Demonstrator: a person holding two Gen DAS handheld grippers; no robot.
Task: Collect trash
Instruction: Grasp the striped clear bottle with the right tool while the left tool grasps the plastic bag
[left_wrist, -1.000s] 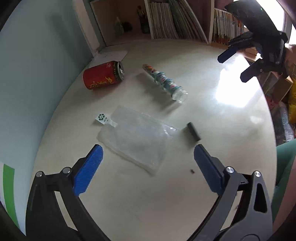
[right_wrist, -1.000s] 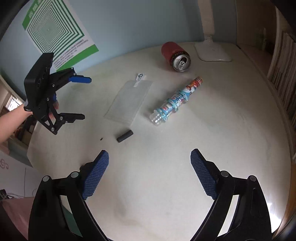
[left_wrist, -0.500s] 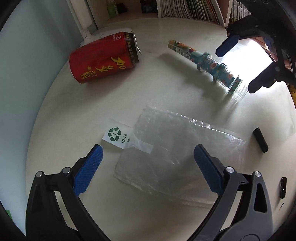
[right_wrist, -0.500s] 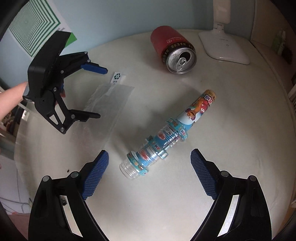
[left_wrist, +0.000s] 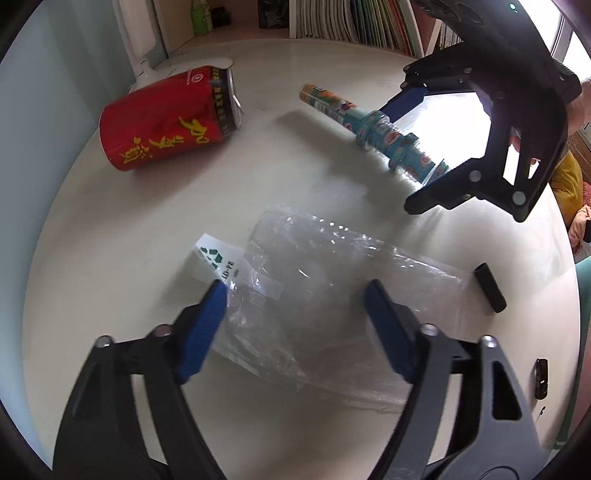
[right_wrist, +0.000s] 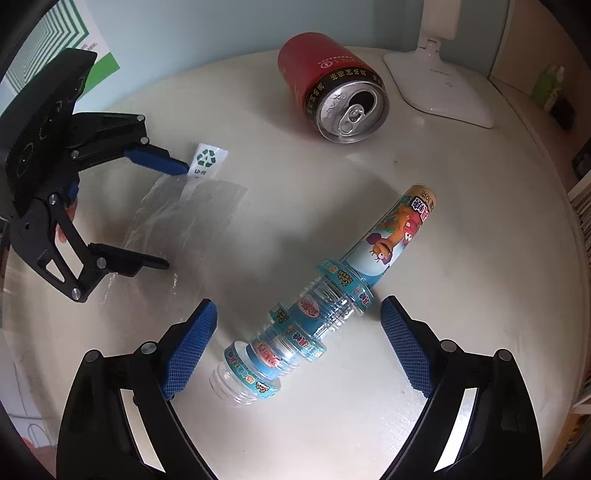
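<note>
On the round cream table (left_wrist: 110, 258) the trash lies spread out: a clear plastic bag (left_wrist: 332, 288) with a recycling label, a red drink can (left_wrist: 166, 122) on its side, and a stack of small nested plastic bottles (right_wrist: 317, 306) lying flat. The left gripper (left_wrist: 295, 302) hangs low over the near end of the bag, its jaws wide apart with nothing between them but the film below. The right gripper (right_wrist: 299, 325) straddles the lower half of the bottle stack, jaws equally wide and holding nothing.

The bag looks the likelier trouble: thin, limp film lying flat gives the fingers (left_wrist: 201, 328) little to bite, so closing may only slide across it or pinch a single layer that slips free on lifting. The bottles seem loosely nested; a squeeze near the open end could pull the stack apart or set it rolling toward the can. The two grippers also work near each other, so a careless sweep could knock them together.

A small black cylinder (left_wrist: 489, 288) beside the bag's far edge and a dark scrap (left_wrist: 541, 378) near the table rim are too small to identify. Whether either gripper's fingertips touch the table cannot be told, and the bag's near edge is hidden behind the left gripper's fingers.
</note>
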